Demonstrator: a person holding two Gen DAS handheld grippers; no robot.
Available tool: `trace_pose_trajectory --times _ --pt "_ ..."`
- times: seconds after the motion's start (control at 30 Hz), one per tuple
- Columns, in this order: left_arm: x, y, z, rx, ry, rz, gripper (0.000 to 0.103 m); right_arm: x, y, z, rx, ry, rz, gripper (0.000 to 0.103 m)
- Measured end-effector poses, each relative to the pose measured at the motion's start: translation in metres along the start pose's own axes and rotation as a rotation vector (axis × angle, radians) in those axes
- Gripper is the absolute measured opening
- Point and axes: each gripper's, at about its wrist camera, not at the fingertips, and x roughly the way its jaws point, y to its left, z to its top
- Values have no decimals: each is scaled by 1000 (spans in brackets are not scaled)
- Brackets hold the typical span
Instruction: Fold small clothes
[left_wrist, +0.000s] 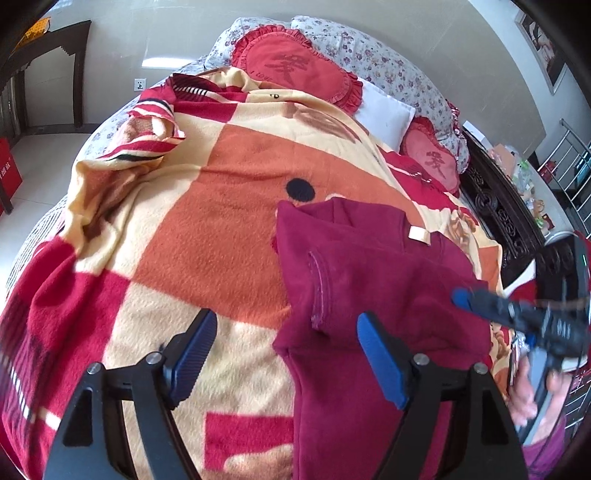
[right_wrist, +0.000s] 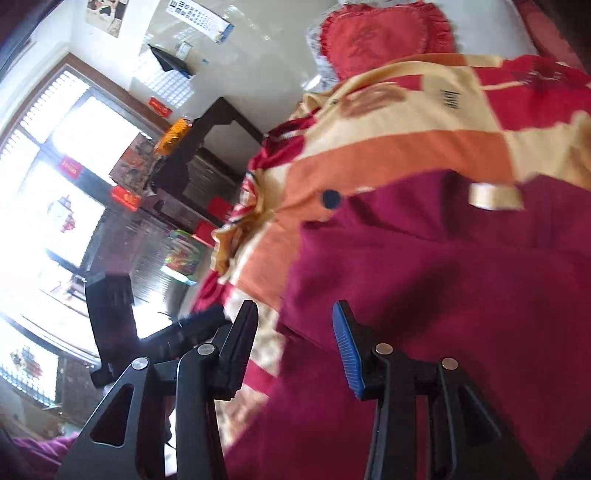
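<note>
1. Maroon top lies on blanket, bed's right side; cream neck tag, text unreadable.
2. L gripper jaws apart, nothing held.
3. R gripper jaws parted, empty, over top's edge.
4. Red pillow w/ Chinese character.

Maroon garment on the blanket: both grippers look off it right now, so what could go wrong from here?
1. The maroon garment lies loosely folded with no pad pressing on it, so the turned-over sleeve flap may spring back open.
2. The fleece blanket beneath is soft and rumpled; a low pinch by the open left gripper could catch blanket along with cloth.
3. The right gripper view is motion-blurred, so its next grasp may land off the hem.
</note>
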Motion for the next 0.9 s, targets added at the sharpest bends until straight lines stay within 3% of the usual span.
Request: trace_pose_trajectory --times 0.17,0.27,0.3,0.4,0.5,0.6,0.73,0.83,0.87,0.9 --pt "30 -23 15 46 -4 6 78 -57 -46 -47 58 -32 -150 24" --pt "55 -38 23 88 38 17 48 -92 -78 -67 128 -55 -197 24" --pt "61 -43 25 101 51 22 32 -103 -91 -74 167 -73 -214 24" --pt "72 -56 30 143 63 58 14 -130 -118 -84 240 -129 -246 24" --pt "50 -63 36 150 -6 25 13 -154 -137 -84 284 -194 -285 24" --pt "30 -65 42 157 -60 9 13 -170 -148 -75 293 -242 -410 28" --pt "42 -58 40 160 -13 65 13 -174 -165 -54 329 -293 -412 35" --pt "57 -43 36 100 29 96 13 -147 -172 -34 320 -228 -409 34" --pt "60 -39 35 78 36 92 13 -137 -175 -26 301 -184 -428 31" --pt "62 -36 34 67 42 88 13 -134 -175 -23 281 -168 -443 10"
